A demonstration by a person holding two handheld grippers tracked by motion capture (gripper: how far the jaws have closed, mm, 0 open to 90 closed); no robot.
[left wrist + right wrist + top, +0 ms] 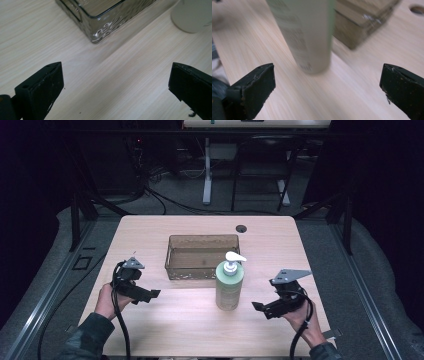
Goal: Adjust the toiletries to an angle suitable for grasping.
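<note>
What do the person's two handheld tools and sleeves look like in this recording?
Both tools are black, each with two blocky black jaws. The left tool and the right tool each carry a grey three-cornered plate on top and trail a black cable toward the person. The right tool's jaws look scuffed and speckled. The person wears dark sleeves.

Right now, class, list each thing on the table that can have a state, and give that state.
Pump bottle: upright, on the table, ungripped.
Clear bin: upright, open-topped, looks empty.
Left gripper: open, holding nothing.
Right gripper: open, holding nothing.
</note>
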